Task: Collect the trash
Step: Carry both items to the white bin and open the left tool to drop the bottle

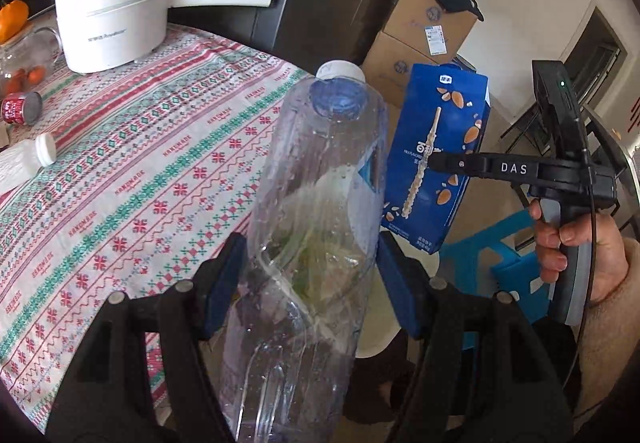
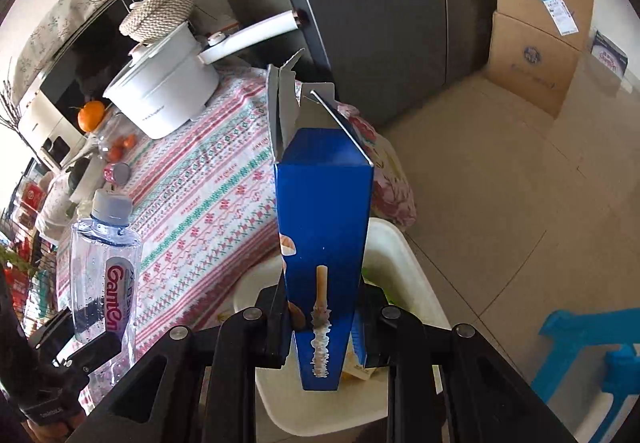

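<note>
A: Kitchen corner, dark fridge behind; round table under a red-and-green patterned cloth (image 1: pixel 132 171) fills the left of both views. Status?

B: Both tools loaded. Left gripper (image 1: pixel 312 283) is clamped on a clear crumpled plastic water bottle with a pale cap (image 1: pixel 320 179), centre of the left view, pads pressing its lower body. Right gripper (image 2: pixel 324 323) is closed on a blue cardboard snack box with torn-open top flaps (image 2: pixel 326 243), centre of the right view.

A: Step?

B: Judged as carry-to-bin. A cream plastic bin (image 2: pixel 404 263) sits directly below the box, at the lower centre of the right view, some scraps inside.

A: Next move?

B: Probably lower the box and let go, then bring the bottle over the rim. Bottle is wet inside, dented, light. A small red can (image 1: pixel 22 107) and a white capped bottle (image 1: pixel 28 159) lie at the left edge of the left view.
</note>
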A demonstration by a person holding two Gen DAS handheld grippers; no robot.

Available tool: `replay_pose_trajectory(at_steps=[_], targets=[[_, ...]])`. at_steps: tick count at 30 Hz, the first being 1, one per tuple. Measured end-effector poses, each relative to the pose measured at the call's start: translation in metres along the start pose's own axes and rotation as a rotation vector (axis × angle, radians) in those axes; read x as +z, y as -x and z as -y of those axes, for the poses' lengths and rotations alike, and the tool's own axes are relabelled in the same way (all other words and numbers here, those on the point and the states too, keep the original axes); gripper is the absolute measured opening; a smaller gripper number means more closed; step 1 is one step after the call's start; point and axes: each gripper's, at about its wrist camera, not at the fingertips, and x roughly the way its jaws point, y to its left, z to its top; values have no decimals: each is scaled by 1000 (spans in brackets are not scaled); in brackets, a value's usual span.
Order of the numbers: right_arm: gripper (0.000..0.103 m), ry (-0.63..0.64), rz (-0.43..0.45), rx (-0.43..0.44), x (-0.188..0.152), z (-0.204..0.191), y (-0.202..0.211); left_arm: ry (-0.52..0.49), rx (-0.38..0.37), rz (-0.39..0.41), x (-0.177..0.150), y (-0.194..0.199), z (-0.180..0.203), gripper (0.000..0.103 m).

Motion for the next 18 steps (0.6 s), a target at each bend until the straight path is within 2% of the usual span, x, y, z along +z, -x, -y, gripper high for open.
replay_pose_trajectory(at_steps=[3, 9, 14, 18], targets=[[24, -19, -27, -17, -6, 18, -5, -25, -14, 1, 4, -24, 19, 67], [24, -52, -58, -16, -13, 46, -5, 87, -115, 97, 13, -73, 36, 68], [24, -56, -70, -21, -10, 55, -6, 69, -86, 130, 6, -107, 44, 68], [24, -57, -78, -24, -10, 59, -8, 125, -76, 123, -4, -123, 32, 68]])
